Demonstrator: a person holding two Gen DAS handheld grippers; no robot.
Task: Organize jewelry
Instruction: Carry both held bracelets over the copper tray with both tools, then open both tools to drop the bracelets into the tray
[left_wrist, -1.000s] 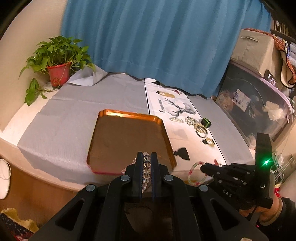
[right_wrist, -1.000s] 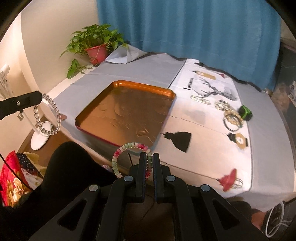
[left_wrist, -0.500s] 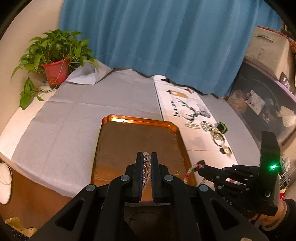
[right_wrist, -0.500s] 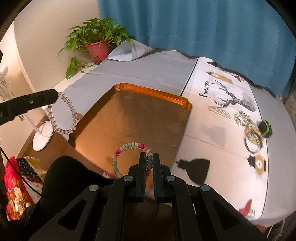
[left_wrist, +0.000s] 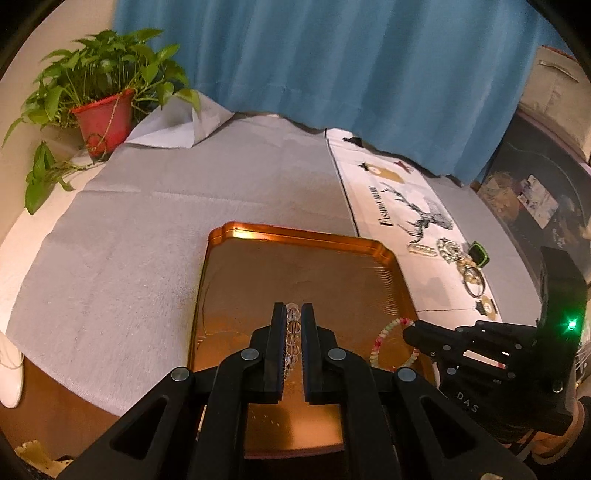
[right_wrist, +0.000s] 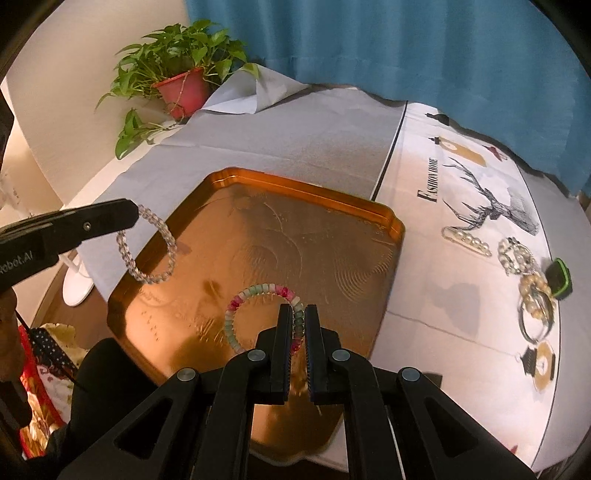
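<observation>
A blue curtain (right_wrist: 369, 40) hangs behind a grey-clothed tabletop (left_wrist: 155, 206) bearing a copper tray (right_wrist: 295, 236). Above the tray, the left claw (left_wrist: 293, 314) is closed on a clear bracelet (right_wrist: 147, 251), and the right claw (right_wrist: 298, 317) is closed on a pink-and-green bracelet (right_wrist: 258, 295) — both dangle over it. More jewelry (right_wrist: 517, 258) lies on a white deer-print cloth (right_wrist: 461, 206), right of the tray.

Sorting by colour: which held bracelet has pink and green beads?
The pink-and-green bracelet in the right gripper; the left gripper holds the clear bracelet.
</observation>
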